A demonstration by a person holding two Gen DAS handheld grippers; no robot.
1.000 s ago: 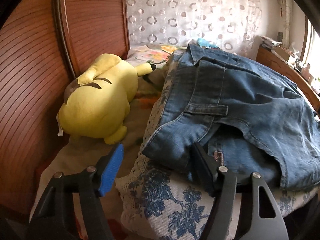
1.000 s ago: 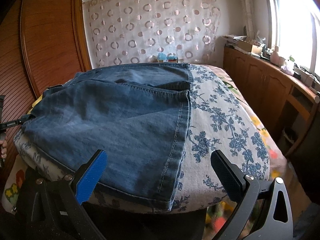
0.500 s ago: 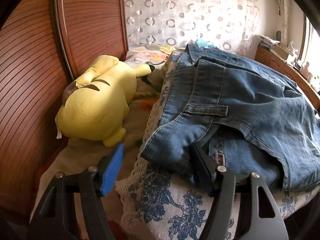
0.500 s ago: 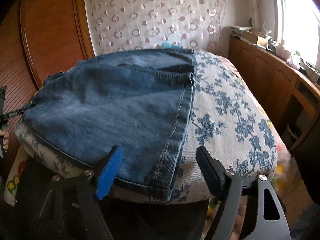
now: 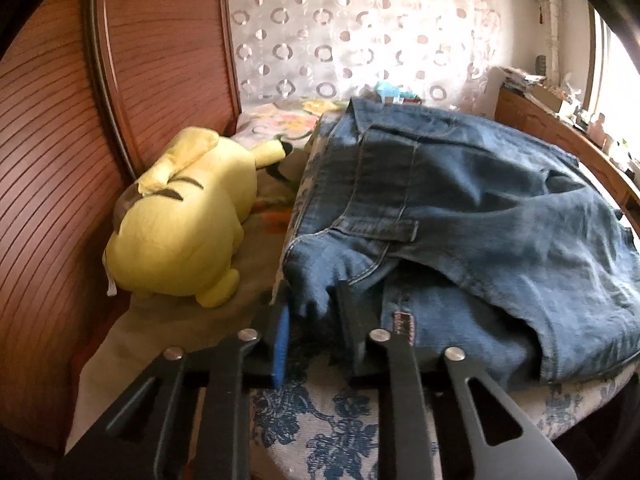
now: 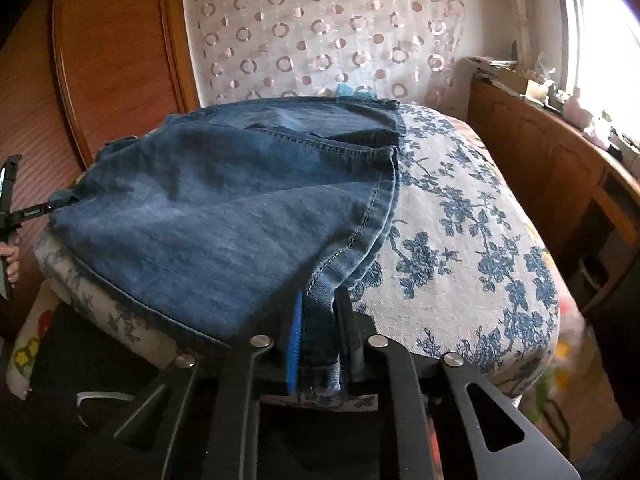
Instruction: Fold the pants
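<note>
While the blue jeans lie folded across the floral-print cushion, left gripper jaws have just closed, clamping the waistband corner at 6 o'clock. Right gripper jaws also just closed, pinching the hem corner at 6 o'clock. Yellow plush toy sits at 9 o'clock of the jeans, just beside.

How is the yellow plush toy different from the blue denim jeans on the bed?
The yellow plush toy is plump and rounded; the blue denim jeans lie flat and folded. No gripper touches the toy; the left gripper and right gripper pinch the jeans' corners. Both are soft and rest on the bed.
</note>
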